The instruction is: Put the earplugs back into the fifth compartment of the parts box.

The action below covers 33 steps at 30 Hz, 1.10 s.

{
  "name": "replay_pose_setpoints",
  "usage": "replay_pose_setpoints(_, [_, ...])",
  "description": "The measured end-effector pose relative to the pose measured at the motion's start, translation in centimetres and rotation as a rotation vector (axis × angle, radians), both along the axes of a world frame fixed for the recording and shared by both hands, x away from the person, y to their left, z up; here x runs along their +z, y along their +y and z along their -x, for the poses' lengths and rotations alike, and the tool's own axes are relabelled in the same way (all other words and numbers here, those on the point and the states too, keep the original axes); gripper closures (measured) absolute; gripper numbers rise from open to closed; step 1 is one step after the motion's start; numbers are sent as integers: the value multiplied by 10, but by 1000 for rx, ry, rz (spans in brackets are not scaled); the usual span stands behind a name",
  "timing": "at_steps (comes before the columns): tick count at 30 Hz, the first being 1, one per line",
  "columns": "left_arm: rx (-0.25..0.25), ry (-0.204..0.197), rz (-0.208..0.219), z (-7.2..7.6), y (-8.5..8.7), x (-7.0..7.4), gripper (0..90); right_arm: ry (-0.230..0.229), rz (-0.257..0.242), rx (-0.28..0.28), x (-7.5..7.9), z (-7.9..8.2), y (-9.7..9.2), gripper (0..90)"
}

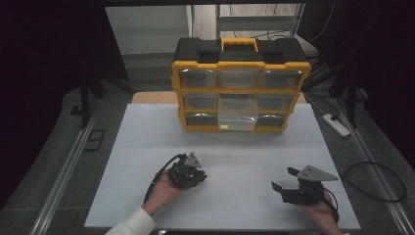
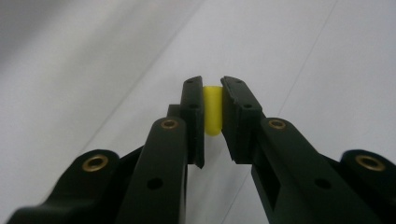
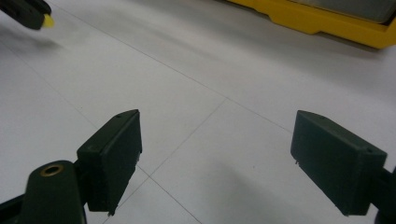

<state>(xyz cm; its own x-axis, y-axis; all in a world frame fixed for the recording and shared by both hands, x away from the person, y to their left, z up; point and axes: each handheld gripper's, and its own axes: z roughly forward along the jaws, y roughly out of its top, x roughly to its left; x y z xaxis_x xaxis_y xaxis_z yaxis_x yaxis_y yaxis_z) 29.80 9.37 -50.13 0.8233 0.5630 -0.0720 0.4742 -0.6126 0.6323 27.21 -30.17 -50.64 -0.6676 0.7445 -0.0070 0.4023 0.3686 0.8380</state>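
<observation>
Already the left gripper (image 2: pixel 212 93) is clamped on the small yellow piece (image 2: pixel 213 109), its long axis running along the jaws, low over the white table (image 1: pixel 147 147), with the pulled-out clear drawer (image 1: pixel 238 117) of the yellow organizer (image 1: pixel 240 73) ahead and to its right, while the right gripper (image 3: pixel 215 154) waits wide apart and empty.

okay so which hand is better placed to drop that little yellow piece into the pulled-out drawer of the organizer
Left, most likely. The left gripper already pinches the small yellow piece, and the open clear drawer of the yellow organizer lies ahead of it. The right gripper stands open, holding nothing.
</observation>
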Motion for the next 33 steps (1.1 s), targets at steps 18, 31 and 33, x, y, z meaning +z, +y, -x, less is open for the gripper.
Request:
replay_pose_setpoints(18, [83,-142,235,4,17,40,786,-4,-2,-8,0,0,0,168])
replay_pose_setpoints(31, [102,-198,345,-4,13,68,787,1,-2,-9,0,0,-1,168])
replay_pose_setpoints(33, [105,-212,371,-8,12,78,787,-1,-3,-9,0,0,-1,168])
